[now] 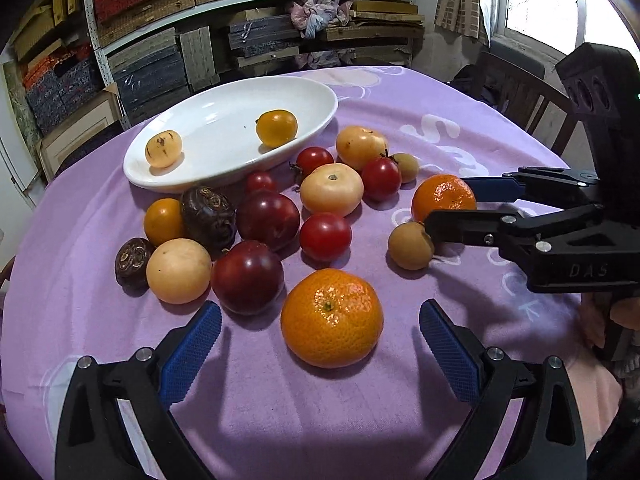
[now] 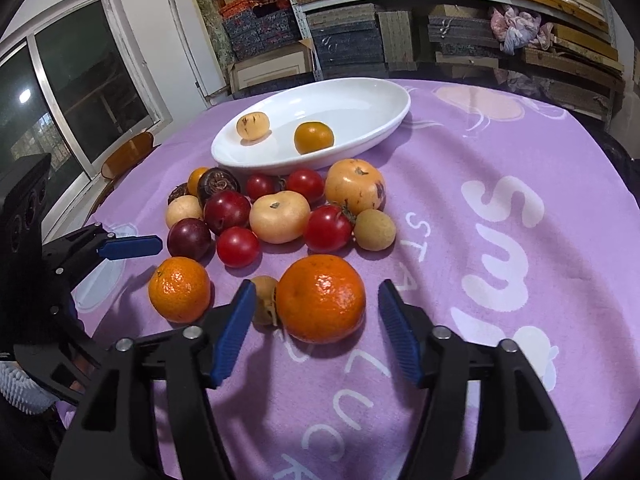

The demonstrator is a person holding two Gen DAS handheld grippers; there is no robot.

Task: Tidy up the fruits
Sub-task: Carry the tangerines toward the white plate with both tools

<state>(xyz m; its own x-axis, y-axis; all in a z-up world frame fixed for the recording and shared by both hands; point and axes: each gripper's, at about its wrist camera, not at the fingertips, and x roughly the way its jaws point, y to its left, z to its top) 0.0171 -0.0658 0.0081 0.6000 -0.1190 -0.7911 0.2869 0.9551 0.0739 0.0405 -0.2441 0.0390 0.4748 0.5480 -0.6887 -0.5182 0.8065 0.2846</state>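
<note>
Many fruits lie on a purple cloth (image 1: 460, 360). My left gripper (image 1: 320, 307) is open, and a large mandarin (image 1: 332, 320) sits on the cloth between its blue pads (image 1: 192, 352) without touching them. My right gripper (image 2: 317, 286) is open around a second mandarin (image 2: 320, 300), with a gap on each side. The left wrist view shows that right gripper (image 1: 448, 206) straddling this mandarin (image 1: 440, 196). A small brown longan (image 1: 411, 246) rests against its lower finger. The white oval dish (image 1: 224, 120) beyond the fruits holds a pale spotted fruit (image 1: 163, 149) and a yellow-orange tomato (image 1: 277, 128).
Red tomatoes (image 1: 325, 236), dark plums (image 1: 247, 276), pale round fruits (image 1: 332, 189) and dark brown water chestnuts (image 1: 208, 216) crowd between the dish and the grippers. Shelves of boxes (image 1: 168, 40) stand behind the table. A wooden chair (image 1: 520, 88) stands past the far right edge.
</note>
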